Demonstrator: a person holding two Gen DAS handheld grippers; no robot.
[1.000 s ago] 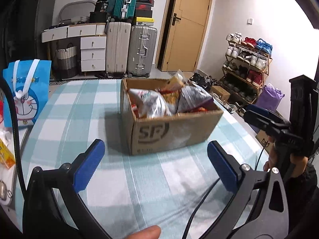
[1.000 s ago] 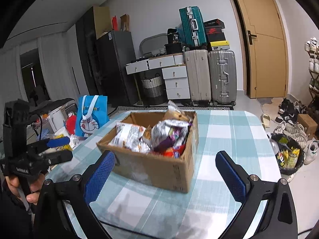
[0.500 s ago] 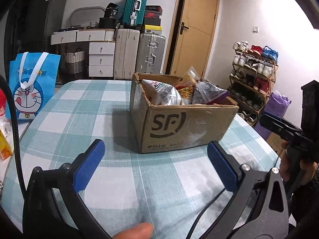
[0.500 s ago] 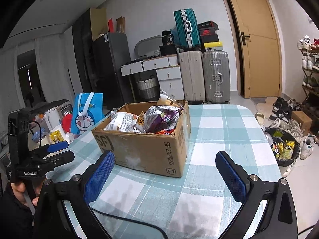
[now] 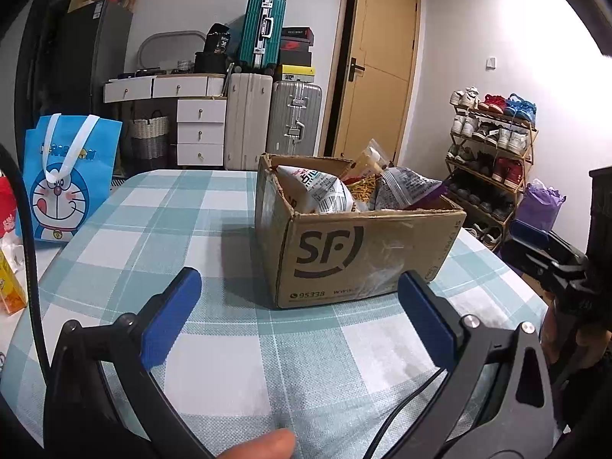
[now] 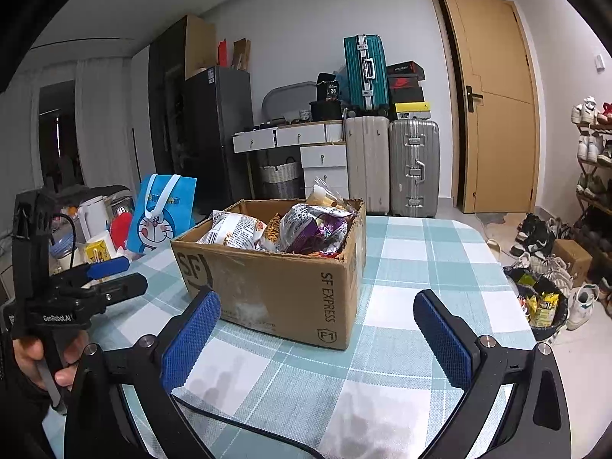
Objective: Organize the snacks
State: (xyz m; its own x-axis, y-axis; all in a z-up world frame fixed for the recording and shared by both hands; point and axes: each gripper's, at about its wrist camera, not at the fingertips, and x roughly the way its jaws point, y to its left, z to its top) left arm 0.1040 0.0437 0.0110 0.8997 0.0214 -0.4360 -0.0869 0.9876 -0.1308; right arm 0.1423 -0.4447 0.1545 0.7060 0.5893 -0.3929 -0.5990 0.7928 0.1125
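Taking the SF cardboard box (image 5: 359, 244) as the landmark, and going left to right: far left of it, at the table's (image 5: 237, 348) left edge, stands a blue Doraemon tote bag (image 5: 69, 179), upright, with a yellow carton (image 5: 9, 287) nearer the camera just beside that edge. Between the bag and the box the checked tablecloth lies bare. The left gripper (image 5: 302, 317) hangs low over the cloth in front of the box, its blue pads spread wide with nothing between them. A black cable (image 5: 405, 409) trails across the cloth on the near side of the box.

The box itself sits on the table toward its right side, top open, heaped with snack bags (image 6: 290, 225): a white packet at the box's left, a silver-and-purple one at its right, some poking above the rim.

The right gripper (image 6: 317, 329) faces the box's right front corner, likewise spread wide and holding nothing. Right of the box the cloth runs bare to the table's rounded edge; beyond that edge, on the floor, a black bin (image 6: 543, 306) holds yellow packets, with a shoe rack (image 5: 489, 153) behind.
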